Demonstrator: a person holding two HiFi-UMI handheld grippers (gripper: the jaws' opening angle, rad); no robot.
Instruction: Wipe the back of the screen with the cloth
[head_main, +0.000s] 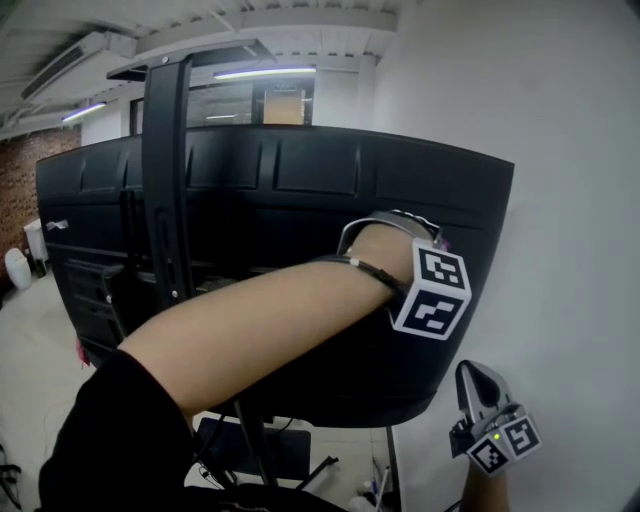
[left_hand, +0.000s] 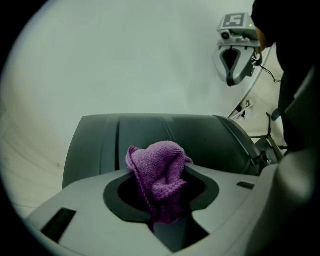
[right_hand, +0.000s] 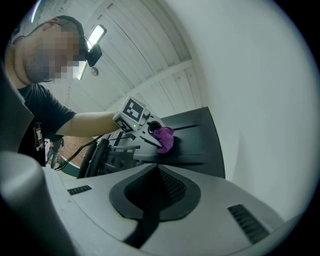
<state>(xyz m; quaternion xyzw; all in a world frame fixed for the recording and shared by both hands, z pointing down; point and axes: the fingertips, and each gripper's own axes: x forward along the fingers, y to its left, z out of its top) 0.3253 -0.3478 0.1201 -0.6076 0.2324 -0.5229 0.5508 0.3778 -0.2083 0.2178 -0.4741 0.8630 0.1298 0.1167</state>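
Cloth (left_hand: 159, 172), purple knit, is bunched and clamped between the jaws of the left gripper (right_hand: 152, 132). It sits against the black back of the screen (head_main: 290, 190), upper part, near the edge closest to the white wall (head_main: 570, 150). Contact with the panel looks likely, but the wide-angle views do not settle it. The person's bare forearm (head_main: 260, 320) crosses in front of the panel. Right gripper (head_main: 478, 388) is low, below the screen's wall-side corner, jaws together with nothing between them.
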